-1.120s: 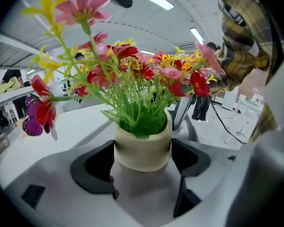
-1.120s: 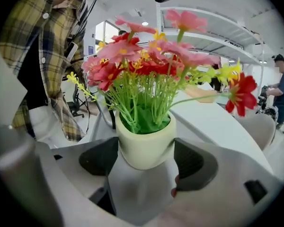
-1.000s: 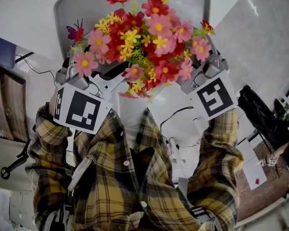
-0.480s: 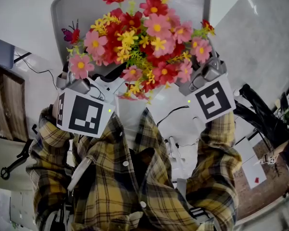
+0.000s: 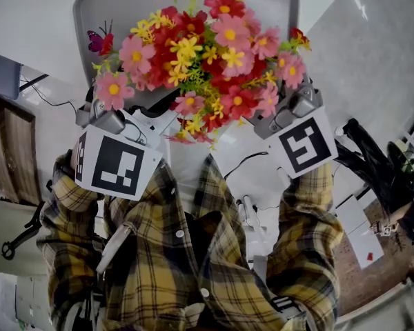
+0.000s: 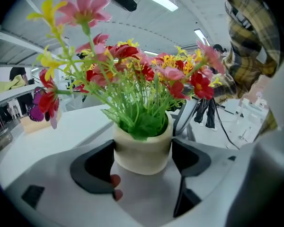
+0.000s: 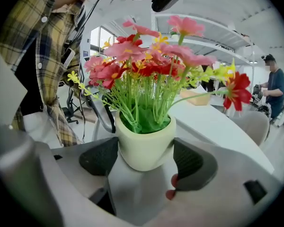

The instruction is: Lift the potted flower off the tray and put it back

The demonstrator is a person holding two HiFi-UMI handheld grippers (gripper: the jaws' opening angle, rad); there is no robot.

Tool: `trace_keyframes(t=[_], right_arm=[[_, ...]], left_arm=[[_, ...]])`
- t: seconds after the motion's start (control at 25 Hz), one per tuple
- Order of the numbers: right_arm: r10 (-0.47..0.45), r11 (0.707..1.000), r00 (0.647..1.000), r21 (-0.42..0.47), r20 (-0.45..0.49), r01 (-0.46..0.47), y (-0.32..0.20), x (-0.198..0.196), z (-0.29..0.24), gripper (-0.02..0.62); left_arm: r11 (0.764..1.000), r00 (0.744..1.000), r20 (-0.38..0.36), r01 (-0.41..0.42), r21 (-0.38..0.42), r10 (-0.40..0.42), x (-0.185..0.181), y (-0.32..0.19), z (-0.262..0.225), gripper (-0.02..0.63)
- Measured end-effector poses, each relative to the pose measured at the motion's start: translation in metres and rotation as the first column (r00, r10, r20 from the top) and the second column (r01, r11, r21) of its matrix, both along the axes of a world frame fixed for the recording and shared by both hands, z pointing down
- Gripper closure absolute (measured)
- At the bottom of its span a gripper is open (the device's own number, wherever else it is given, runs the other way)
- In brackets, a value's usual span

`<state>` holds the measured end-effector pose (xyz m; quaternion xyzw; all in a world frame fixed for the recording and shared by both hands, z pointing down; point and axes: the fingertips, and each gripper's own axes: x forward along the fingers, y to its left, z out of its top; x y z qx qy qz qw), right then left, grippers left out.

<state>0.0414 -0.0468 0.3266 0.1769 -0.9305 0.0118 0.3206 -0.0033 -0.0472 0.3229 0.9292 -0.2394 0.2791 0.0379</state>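
Note:
The potted flower (image 5: 207,54) is a bunch of pink, red and yellow blooms in a cream pot (image 6: 143,150), held up between both grippers close under the head camera. The grey tray (image 5: 117,9) lies beyond it on the white table. My left gripper (image 6: 143,163) is shut on the pot, its dark pads (image 6: 97,167) pressed against both sides. My right gripper (image 7: 146,159) grips the same pot (image 7: 144,148) from the opposite side. In the head view the blooms hide the pot and the jaws; the left gripper (image 5: 114,121) and right gripper (image 5: 291,107) bodies show at either side.
The white table (image 5: 27,26) runs behind the tray. A dark wooden panel (image 5: 7,143) sits at the left. Black gear and cables (image 5: 372,164) lie at the right. A person (image 7: 276,86) stands far off in the right gripper view.
The flower and both grippers have drifted slightly up and left in the head view. Both grips on the pot are unchanged.

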Motion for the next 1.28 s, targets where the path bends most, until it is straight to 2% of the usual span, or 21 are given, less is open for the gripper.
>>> trace_keyframes(t=[0.48,0.76,1.0,1.28], right_arm=[[0.002,1.0,1.0,0.019,0.024,-0.002,-0.004,0.001,0.0,0.247],[-0.011,1.0,1.0,0.005,-0.002,0.011,-0.002,0.005,0.0,0.247],[-0.007,1.0,0.999,0.024,-0.047,0.008,-0.003,0.011,-0.001,0.247],[0.012,1.0,1.0,0.001,-0.006,-0.012,-0.003,0.004,0.0,0.247]], left_arm=[[0.999,0.999,0.007,0.045,0.003,-0.045,0.001,-0.002,0.002,0.236],[0.998,0.998,-0.015,0.062,-0.03,-0.062,0.005,0.0,0.004,0.236],[0.999,0.998,-0.032,0.05,-0.02,-0.051,0.01,-0.004,0.002,0.236],[0.998,0.999,0.015,0.049,-0.026,-0.048,0.004,-0.003,0.001,0.236]])
